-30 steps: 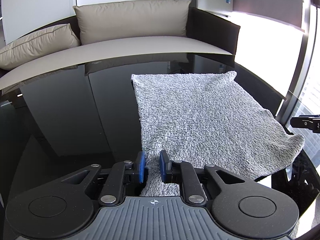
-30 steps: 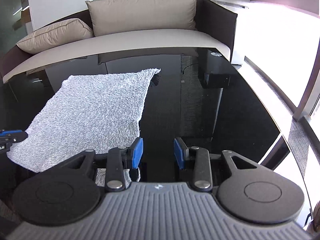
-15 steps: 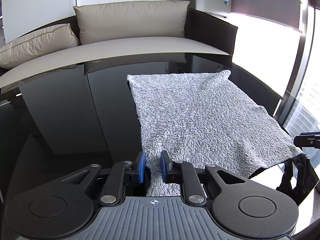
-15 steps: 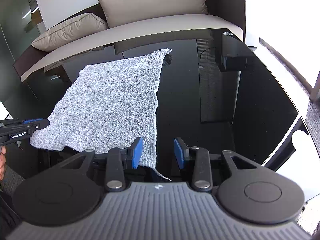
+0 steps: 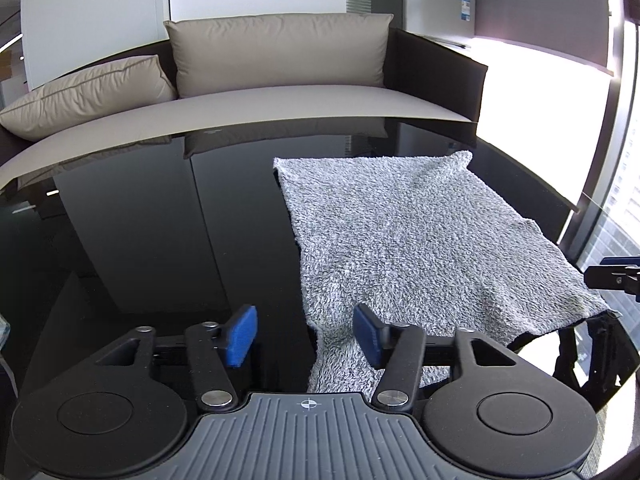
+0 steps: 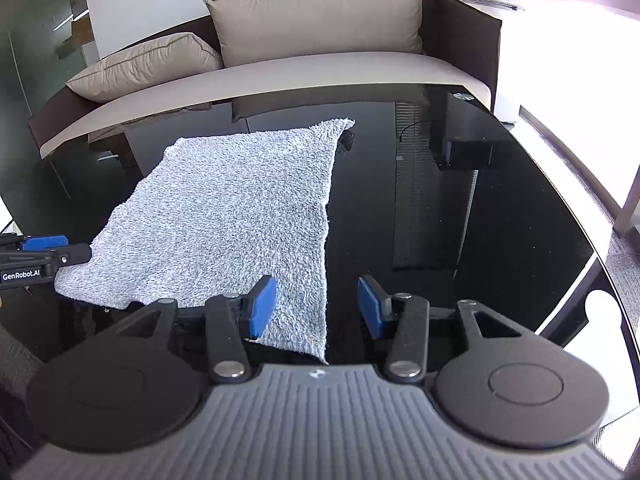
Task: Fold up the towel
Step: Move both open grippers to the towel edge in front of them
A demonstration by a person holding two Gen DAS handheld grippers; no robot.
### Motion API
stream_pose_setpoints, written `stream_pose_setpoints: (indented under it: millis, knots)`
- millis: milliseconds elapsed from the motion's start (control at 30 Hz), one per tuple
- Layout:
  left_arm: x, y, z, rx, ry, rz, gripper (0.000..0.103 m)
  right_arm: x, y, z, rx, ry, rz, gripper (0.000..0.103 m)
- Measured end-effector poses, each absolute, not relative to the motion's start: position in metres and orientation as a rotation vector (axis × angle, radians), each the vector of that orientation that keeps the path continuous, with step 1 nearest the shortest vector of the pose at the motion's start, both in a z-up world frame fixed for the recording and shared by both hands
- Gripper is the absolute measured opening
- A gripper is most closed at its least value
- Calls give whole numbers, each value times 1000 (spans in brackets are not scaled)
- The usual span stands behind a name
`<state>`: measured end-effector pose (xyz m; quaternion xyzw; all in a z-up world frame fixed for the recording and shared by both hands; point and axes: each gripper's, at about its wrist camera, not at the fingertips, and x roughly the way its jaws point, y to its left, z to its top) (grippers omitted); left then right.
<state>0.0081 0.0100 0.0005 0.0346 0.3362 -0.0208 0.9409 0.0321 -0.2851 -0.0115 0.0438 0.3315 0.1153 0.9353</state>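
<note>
Towel [image 5: 424, 240] flat on table [image 5: 140, 240] | left tongs [image 5: 306, 334] released at near-left corner | right tongs [image 6: 316, 308] released at near-right corner

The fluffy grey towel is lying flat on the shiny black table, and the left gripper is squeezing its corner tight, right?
Not quite. The fluffy grey towel does lie flat on the shiny black table, but the left gripper is not squeezing it. The left wrist view shows its blue-padded jaws spread wide, with the towel's corner lying loose between them.
</note>
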Motion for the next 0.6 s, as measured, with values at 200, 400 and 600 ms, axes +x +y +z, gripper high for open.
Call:
stream_pose_setpoints:
  millis: [200, 400, 600]
  knots:
    - [4, 11, 3, 54, 679, -36, 64, 30, -275, -9, 97, 628, 255, 64]
    - [-1, 15, 5, 36, 661, -21, 78, 28, -272, -8, 95, 616, 266, 76]
    - [-3, 15, 7, 32, 659, -22, 82, 25, -269, -6, 102, 602, 275, 81]
